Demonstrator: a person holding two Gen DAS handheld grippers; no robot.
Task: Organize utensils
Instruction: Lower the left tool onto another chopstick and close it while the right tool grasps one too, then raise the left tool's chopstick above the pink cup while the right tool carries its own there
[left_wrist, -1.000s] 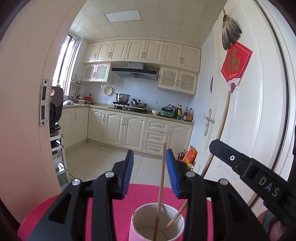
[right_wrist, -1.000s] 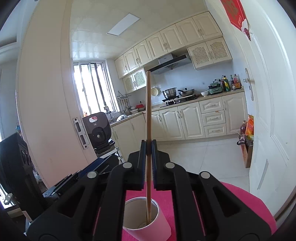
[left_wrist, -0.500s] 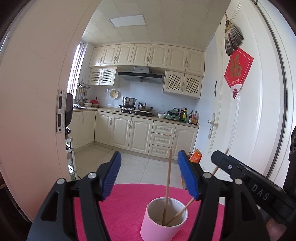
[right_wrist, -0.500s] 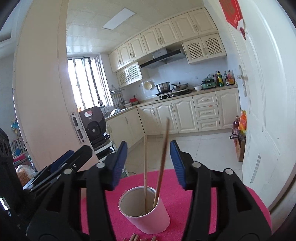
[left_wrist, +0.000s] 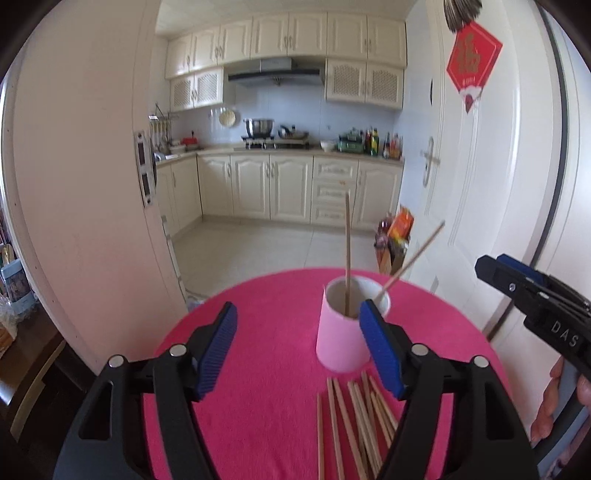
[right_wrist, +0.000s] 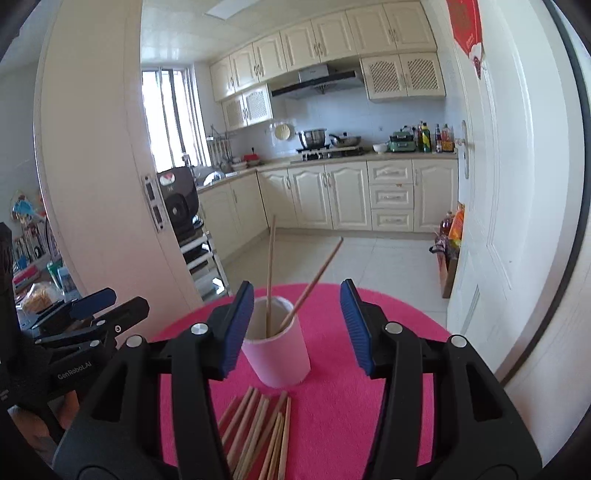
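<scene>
Left wrist: left gripper (left_wrist: 297, 345) has backed off the pink cup (left_wrist: 341, 341), jaws wider than a second ago, still opening, holding nothing. Two chopsticks (left_wrist: 347, 254) stand in the cup on the pink round table (left_wrist: 266, 406); loose chopsticks (left_wrist: 354, 417) lie in front.

Right wrist: right gripper (right_wrist: 297, 326) has let go its stick, jaws apart, empty. Kitchen cabinets (right_wrist: 332, 199) behind.

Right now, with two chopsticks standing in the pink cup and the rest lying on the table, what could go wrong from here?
The pink cup looks light and the leaning chopstick reaches far over its rim, so a bump from the right gripper may tip it. The loose chopsticks lie packed and overlapping on the pink cloth, so the left gripper, its jaws opening and empty, could pinch several or scatter them.
</scene>
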